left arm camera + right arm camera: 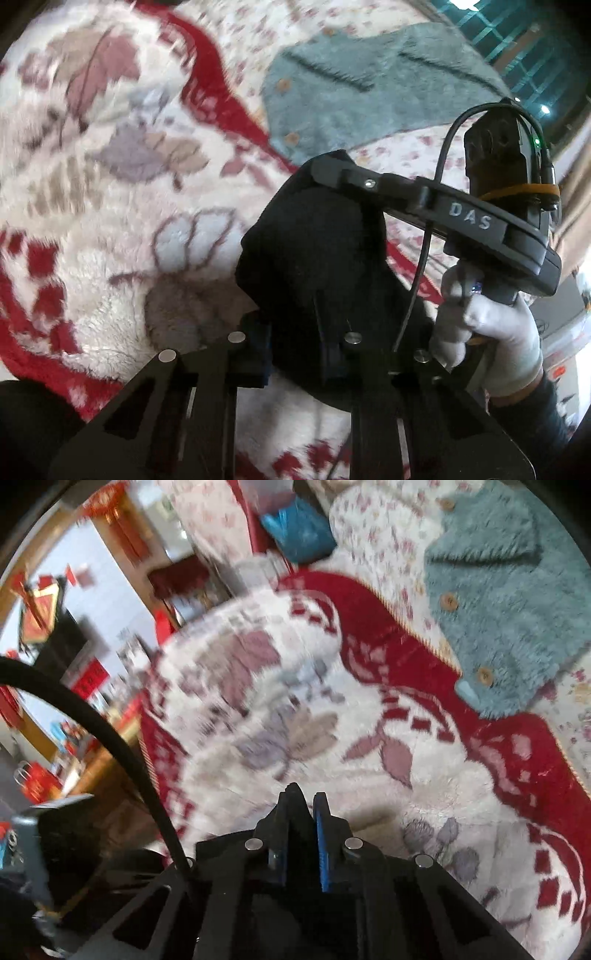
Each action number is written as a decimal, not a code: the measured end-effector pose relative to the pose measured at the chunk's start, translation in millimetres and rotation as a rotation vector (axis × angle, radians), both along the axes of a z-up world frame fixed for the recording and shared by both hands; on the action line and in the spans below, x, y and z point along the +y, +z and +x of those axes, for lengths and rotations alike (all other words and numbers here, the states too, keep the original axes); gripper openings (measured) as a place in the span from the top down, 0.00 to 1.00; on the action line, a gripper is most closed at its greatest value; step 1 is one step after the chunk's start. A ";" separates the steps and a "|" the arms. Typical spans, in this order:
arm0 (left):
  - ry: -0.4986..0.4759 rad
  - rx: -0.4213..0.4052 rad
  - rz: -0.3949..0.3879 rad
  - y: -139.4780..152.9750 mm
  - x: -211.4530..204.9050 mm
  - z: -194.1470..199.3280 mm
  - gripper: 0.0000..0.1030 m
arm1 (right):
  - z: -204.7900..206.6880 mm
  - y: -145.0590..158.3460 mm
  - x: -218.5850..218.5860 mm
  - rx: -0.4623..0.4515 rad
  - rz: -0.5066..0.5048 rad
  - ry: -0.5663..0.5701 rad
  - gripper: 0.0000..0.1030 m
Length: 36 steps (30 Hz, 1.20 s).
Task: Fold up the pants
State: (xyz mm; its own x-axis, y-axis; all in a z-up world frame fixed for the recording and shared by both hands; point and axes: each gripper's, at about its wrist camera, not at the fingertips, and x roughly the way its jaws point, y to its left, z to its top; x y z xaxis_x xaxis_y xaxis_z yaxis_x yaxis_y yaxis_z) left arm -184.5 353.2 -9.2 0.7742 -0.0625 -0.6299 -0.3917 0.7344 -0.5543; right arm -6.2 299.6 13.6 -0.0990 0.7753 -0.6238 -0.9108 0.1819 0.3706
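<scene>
Pants (314, 258) bunched, pinched by left hand-held gripper (299, 354) and right hand-held gripper (304, 812), above open floral blanket (110, 229).

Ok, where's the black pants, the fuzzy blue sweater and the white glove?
black pants (314, 243): left wrist view, middle of the bunched dark cloth.
fuzzy blue sweater (498, 602): right wrist view, its fluffy front beside the buttons.
white glove (491, 332): left wrist view, the knuckles.

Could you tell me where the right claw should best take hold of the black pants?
Probably grip the free top of the pants, which stand bunched upright beyond the left claw. Come from the right, where the right claw sits at that edge.
</scene>
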 end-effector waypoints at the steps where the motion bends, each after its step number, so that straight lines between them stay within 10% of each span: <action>1: -0.005 -0.014 0.018 7.8 -4.0 -0.6 0.84 | -1.2 11.8 -11.8 0.008 0.036 -0.006 0.89; 15: -0.408 -0.243 0.175 111.9 -155.0 24.6 0.84 | -5.1 96.4 -238.1 0.035 0.397 -0.259 0.89; 29: -0.664 0.018 0.240 19.3 -320.2 103.4 0.83 | 32.8 -52.0 -425.7 0.231 0.253 -0.777 0.88; 33: -0.767 -0.044 0.134 40.0 -312.7 87.1 0.45 | 26.4 -54.9 -460.4 0.277 0.301 -0.869 0.78; 36: -0.779 -0.115 0.124 65.6 -298.0 71.0 0.42 | 16.4 -39.4 -478.8 0.292 0.375 -0.891 0.56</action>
State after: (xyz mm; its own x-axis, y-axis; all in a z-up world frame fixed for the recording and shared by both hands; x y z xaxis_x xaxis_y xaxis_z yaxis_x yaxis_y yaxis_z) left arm -113.5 55.2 56.5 0.5973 -0.5469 -0.5866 0.3142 0.8325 -0.4563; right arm 10.2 -179.2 -25.8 0.5021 0.7826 -0.3681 -0.3646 0.5775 0.7305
